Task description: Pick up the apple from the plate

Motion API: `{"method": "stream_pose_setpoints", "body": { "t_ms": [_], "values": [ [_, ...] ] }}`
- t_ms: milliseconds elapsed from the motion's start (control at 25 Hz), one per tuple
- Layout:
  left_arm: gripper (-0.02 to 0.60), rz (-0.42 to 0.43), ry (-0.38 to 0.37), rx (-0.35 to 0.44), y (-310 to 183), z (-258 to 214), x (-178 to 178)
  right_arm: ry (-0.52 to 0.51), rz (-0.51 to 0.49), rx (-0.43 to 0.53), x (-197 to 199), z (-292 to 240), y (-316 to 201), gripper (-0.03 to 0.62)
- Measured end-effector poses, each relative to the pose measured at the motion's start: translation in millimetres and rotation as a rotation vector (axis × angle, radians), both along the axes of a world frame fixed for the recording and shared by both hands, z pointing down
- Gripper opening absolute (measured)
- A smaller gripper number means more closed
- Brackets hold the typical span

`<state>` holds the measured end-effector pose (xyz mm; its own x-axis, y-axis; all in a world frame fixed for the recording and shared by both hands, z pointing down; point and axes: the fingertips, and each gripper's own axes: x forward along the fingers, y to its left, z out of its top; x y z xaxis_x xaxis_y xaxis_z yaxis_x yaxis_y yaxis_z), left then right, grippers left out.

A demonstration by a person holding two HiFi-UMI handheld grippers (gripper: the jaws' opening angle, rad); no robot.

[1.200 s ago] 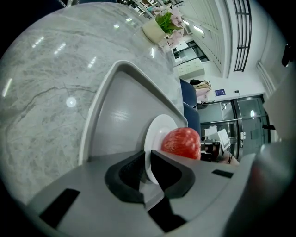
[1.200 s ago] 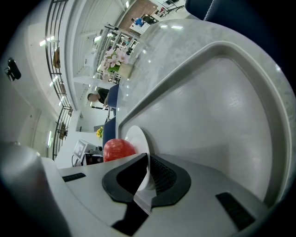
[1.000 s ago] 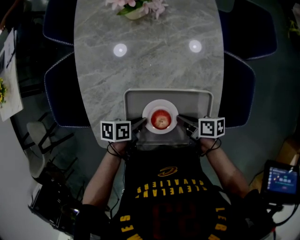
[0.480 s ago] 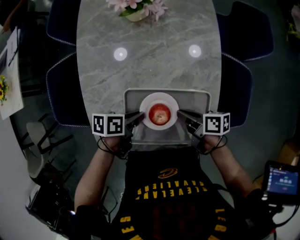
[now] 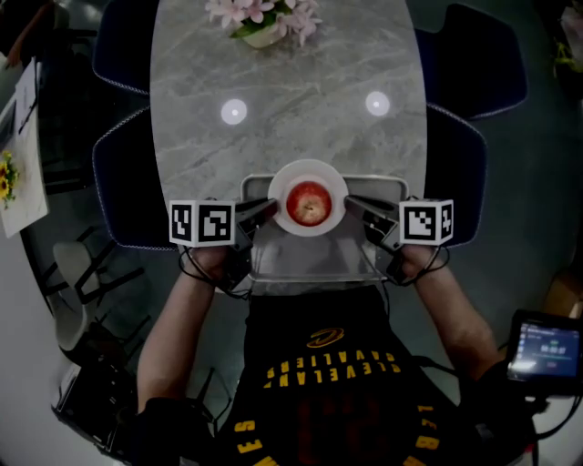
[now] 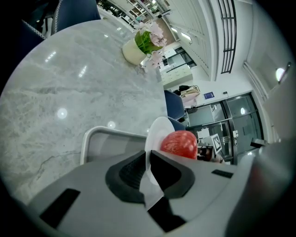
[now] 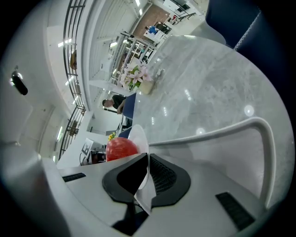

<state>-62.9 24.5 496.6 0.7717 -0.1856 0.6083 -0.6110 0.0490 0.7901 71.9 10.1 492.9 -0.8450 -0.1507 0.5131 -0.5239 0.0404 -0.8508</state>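
Apple (image 5: 310, 203), red, sits in the middle of a white plate (image 5: 308, 169) in the head view. The plate overlaps the far rim of a grey tray (image 5: 314, 264) at the near end of the marble bench (image 5: 291, 109). The left tool (image 5: 264, 211) reaches the plate's left edge and the right tool (image 5: 357, 206) its right edge, each carrying its marker cube on the outer side. A pot of pink flowers (image 5: 264, 14) stands at the bench's far end, well apart from the tray.

In the left gripper view, the left tool (image 6: 149, 169) is clenched on the plate's (image 6: 155, 132) rim, which runs edge-on between the two dark pads. The apple (image 6: 179, 143) shows just beyond them on the plate, and the tray (image 6: 99, 139) lies on the other side.

In the right gripper view, the right tool (image 7: 147, 173) likewise pinches the plate's (image 7: 138, 135) thin rim between its pads. The apple (image 7: 121, 149) rests on the plate just past the jaws, and the tray's (image 7: 259, 134) rim curves off to the right.
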Motion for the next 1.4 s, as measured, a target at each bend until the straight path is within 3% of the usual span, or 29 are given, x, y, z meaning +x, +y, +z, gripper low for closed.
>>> {"method": "stream_pose_setpoints", "body": {
  "t_ms": [240, 480, 720, 920, 1400],
  "values": [
    [0.035, 0.002, 0.006, 0.028, -27.2, -7.3, -1.9, -0.009, -0.008, 0.048, -2.1, -9.4, -30.4, 0.028],
    [0.035, 0.013, 0.020, 0.021, -44.1, -11.1, -9.7, -0.084, -0.017, 0.053, -18.0, -18.1, -50.0, 0.028],
    [0.032, 0.009, 0.038, -0.011, -56.1, -7.8, -14.3, -0.036, -0.012, -0.004, -14.3, -8.8, -61.1, 0.028],
    [0.034, -0.008, 0.031, -0.025, -66.5, 0.3, -14.0, -0.024, -0.048, 0.006, -12.6, 0.2, -74.0, 0.028],
    [0.032, -0.006, 0.030, -0.029, -107.8, 13.6, -24.2, 0.003, -0.003, -0.044, -16.8, 17.1, -111.1, 0.028]
  ]
}}
